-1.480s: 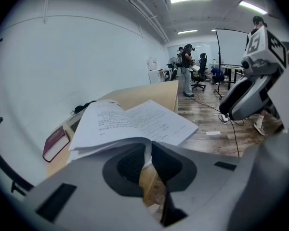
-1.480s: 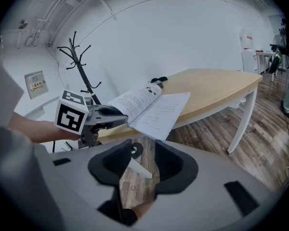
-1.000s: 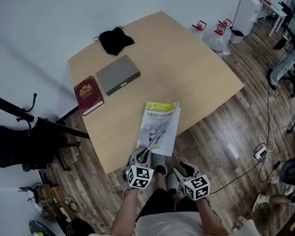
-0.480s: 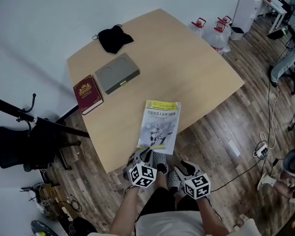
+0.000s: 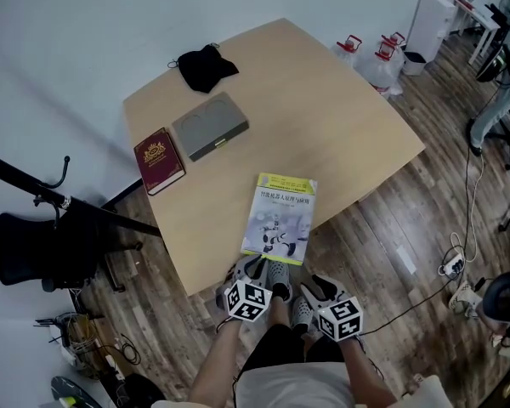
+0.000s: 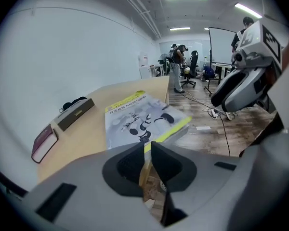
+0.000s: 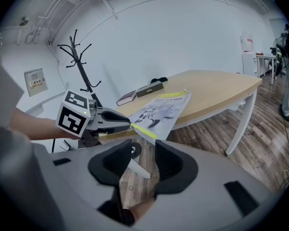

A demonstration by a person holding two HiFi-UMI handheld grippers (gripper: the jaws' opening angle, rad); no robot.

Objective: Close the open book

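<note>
- The left gripper [image 6: 147,147] sits at the near edge of the book [image 5: 280,216]. Its jaws have just been opening and now stand a sliver apart. The book's yellow edge lies at their tips and, as far as I can judge, is not pinched. If a pad snags the cover as the gripper draws back, the cover could flip open.
- The book lies shut, cover up, at the near edge of the table [image 5: 340,117], with its near corner hanging out over the floor. A tug toward the person could slide it off that edge.
- The right gripper [image 7: 143,146] hangs just beside the left one, off the table, with its jaws apart and nothing between them. A careless swing could knock the overhanging corner.
- A grey box [image 5: 209,126] lies well apart from the book, next to a maroon book [image 5: 159,161]. Its lid is down, so I cannot see what is inside.
- White jugs [image 5: 378,62] with red handles stand on the floor at the far right. I cannot tell what they hold.
</note>
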